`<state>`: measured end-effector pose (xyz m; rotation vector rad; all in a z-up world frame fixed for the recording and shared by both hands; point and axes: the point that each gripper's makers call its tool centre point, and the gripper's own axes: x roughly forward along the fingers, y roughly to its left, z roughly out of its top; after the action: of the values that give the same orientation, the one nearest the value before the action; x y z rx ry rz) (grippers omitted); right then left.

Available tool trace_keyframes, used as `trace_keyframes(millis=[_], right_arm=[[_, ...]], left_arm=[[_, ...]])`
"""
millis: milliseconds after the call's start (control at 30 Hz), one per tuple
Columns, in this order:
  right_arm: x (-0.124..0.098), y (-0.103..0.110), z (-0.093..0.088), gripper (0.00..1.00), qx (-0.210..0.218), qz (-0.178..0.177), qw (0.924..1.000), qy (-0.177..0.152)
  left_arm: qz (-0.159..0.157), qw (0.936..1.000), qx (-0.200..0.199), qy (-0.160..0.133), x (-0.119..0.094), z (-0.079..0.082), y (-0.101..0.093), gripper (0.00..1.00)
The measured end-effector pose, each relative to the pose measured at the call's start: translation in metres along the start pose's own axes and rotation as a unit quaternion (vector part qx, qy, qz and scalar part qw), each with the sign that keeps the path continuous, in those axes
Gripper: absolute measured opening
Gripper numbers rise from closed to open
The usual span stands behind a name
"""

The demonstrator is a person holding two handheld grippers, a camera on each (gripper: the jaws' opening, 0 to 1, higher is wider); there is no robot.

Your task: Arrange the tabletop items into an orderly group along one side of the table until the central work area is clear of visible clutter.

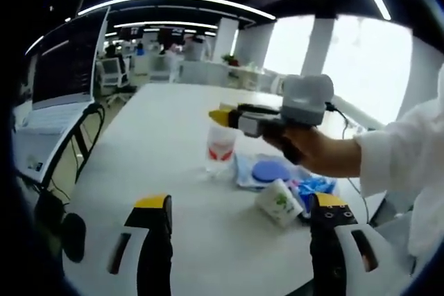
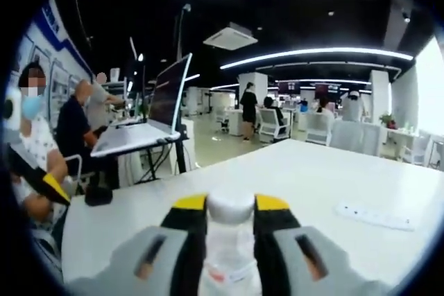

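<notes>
A clear plastic bottle (image 1: pixel 220 147) with a red label stands on the white table (image 1: pixel 159 136), and my right gripper (image 1: pixel 223 119), held by a hand, is shut on its top. In the right gripper view the yellow-tipped jaws of the right gripper (image 2: pixel 231 202) press both sides of the bottle's white cap (image 2: pixel 230 207). My left gripper (image 1: pixel 239 206) is open above the table's near part, nothing between its jaws. Beside the bottle lie a blue cloth (image 1: pixel 244 171), a round blue lid (image 1: pixel 270 170), a tipped white cup (image 1: pixel 279 201) with green print and a blue bundle (image 1: pixel 316 186).
A white power strip (image 2: pixel 374 216) lies on the table to the right. A laptop on a stand (image 2: pixel 149 123) is off the table's left side, with seated people (image 2: pixel 73 129) beyond. A yellow-tipped jaw (image 2: pixel 54 186) shows at the left edge.
</notes>
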<state>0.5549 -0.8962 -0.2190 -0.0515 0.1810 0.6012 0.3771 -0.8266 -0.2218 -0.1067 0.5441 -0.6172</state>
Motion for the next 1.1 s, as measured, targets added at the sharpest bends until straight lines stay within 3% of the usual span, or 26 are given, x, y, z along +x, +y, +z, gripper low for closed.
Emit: trace_keyframes(millis=[200, 300, 467, 767, 1100], right_arm=[[-0.02, -0.001, 0.005, 0.41, 0.039, 0.009, 0.9992, 0.002], [-0.036, 0.002, -0.005, 0.57, 0.069, 0.018, 0.9968, 0.037], [-0.06, -0.006, -0.007, 0.67, 0.065, 0.01, 0.9971, 0.038], [-0.096, -0.022, -0.007, 0.7, 0.085, -0.02, 0.9954, 0.04], [-0.129, -0.026, -0.01, 0.68, 0.095, -0.052, 0.9933, 0.041]], left_arm=[[0.003, 1.0, -0.002, 0.001, 0.003, -0.001, 0.001, 0.93], [-0.001, 0.9999, -0.003, 0.011, 0.007, -0.003, -0.001, 0.97], [-0.018, 0.9997, -0.007, 0.013, 0.012, 0.003, -0.012, 0.96], [-0.051, 0.9977, -0.016, 0.042, 0.014, -0.002, -0.028, 0.97], [-0.074, 0.9959, -0.003, 0.051, 0.01, -0.003, -0.03, 0.97]])
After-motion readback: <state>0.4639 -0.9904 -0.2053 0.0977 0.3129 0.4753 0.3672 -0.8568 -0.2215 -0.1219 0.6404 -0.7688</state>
